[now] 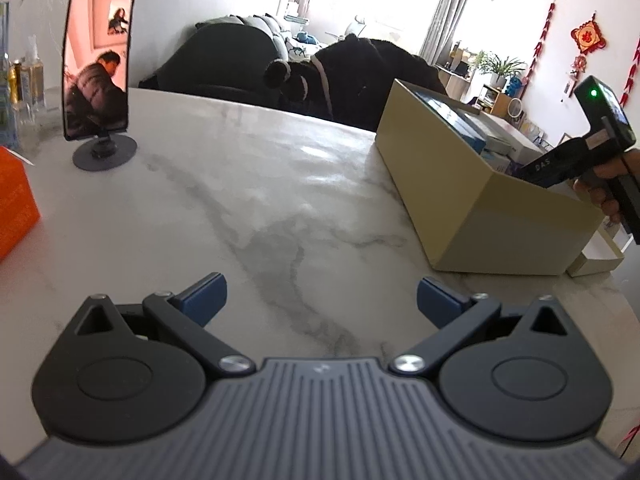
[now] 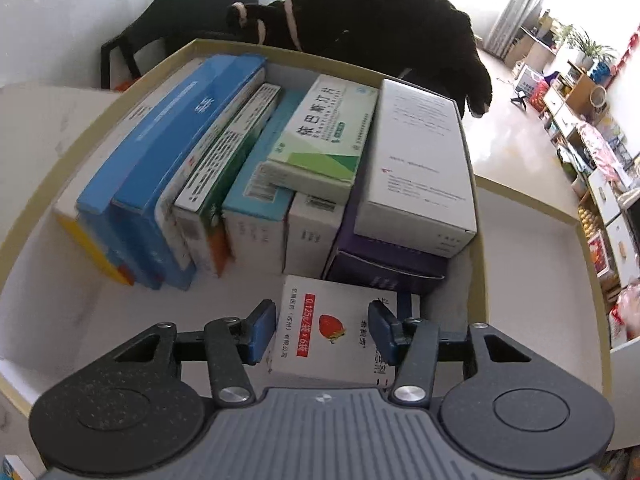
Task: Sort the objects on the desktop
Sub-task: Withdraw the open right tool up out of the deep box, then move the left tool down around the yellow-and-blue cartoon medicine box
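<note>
The right gripper [image 2: 322, 330], reaching into the tan box [image 2: 132, 80], clamps a white strawberry packet [image 2: 320, 312] before upright medicine boxes [image 2: 256, 184] unseen from the left wrist, where the left gripper [image 1: 322, 300] gapes empty over the marble table [image 1: 240, 200].

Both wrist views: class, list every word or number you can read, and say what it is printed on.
"0.125g/袋 x 6袋": red band on the strawberry box.
"希刻劳": same box.
"依巴斯汀片": green-and-white box.
"DAS": body of the right claw, seen in the left wrist view.
Print on the other cartons: too blurred to read.
</note>
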Demonstrator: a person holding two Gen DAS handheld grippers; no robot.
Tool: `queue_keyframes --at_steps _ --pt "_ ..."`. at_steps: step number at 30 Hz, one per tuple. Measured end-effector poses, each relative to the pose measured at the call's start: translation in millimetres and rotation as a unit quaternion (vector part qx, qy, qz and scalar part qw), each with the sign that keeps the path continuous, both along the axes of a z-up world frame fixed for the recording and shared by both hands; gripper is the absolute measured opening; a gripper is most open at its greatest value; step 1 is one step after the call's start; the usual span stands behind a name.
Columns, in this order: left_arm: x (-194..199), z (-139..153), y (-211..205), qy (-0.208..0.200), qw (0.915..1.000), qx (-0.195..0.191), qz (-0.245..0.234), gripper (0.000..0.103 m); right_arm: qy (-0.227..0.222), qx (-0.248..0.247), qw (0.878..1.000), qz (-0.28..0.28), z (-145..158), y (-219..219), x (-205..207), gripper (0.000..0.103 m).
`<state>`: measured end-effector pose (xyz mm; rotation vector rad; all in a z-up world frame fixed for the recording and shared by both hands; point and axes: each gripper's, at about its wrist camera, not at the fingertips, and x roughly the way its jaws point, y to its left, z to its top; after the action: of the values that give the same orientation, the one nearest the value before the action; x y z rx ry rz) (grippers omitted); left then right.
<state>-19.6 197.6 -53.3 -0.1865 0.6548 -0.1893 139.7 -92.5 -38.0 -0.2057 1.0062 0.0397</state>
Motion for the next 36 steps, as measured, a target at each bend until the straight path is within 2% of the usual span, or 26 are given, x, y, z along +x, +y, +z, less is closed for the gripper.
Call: queue_keyframes --at_steps 5,8,11,13,15,18,24,31,34,36 --pt "-7.9 8.1 0.2 -0.009 0.9998 0.015 0.005 0.103 -0.025 0.02 0.999 -0.013 6.7 -3.1 -9.0 0.053" --pt "-12.3 11.6 -3.7 -0.014 0.9993 0.033 -0.002 0.103 -0.043 0.055 0.997 -0.021 16.8 -9.9 -21.4 0.057" --pt "-16.9 15.2 -8.1 -0.02 0.9982 0.056 -0.012 0.103 -0.063 0.083 0.994 -0.022 29.1 -16.0 -39.6 0.063" --pt "-20.2 17.5 -10.8 -0.023 0.9972 0.069 -0.018 0.103 -0.087 0.097 0.991 -0.02 38.9 -20.0 -56.7 0.074" --pt "-23.4 19.2 -13.1 -0.026 0.9964 0.078 -0.023 0.103 -0.108 0.11 0.988 -0.019 46.4 -24.1 -73.9 0.079" --pt "-28.4 18.4 -18.0 -0.024 0.9955 0.085 -0.034 0.103 -0.126 0.129 0.983 -0.015 54.0 -27.1 -95.7 0.082" --pt "-38.8 8.9 -32.8 -0.007 0.993 0.106 -0.052 0.103 -0.13 0.195 0.972 -0.001 57.5 -26.4 -135.5 0.092" --pt "-49.1 5.2 -51.7 0.002 0.9915 0.106 -0.075 0.103 -0.145 0.264 0.953 0.023 52.2 -21.3 -181.6 0.102" --pt "-52.1 4.0 -63.6 0.004 0.9891 0.114 -0.093 0.103 -0.138 0.288 0.946 0.045 43.5 -13.5 -195.0 0.102" --pt "-53.6 3.7 -70.6 0.004 0.9873 0.121 -0.103 0.103 -0.137 0.283 0.948 0.054 38.6 -6.1 -203.5 0.102"
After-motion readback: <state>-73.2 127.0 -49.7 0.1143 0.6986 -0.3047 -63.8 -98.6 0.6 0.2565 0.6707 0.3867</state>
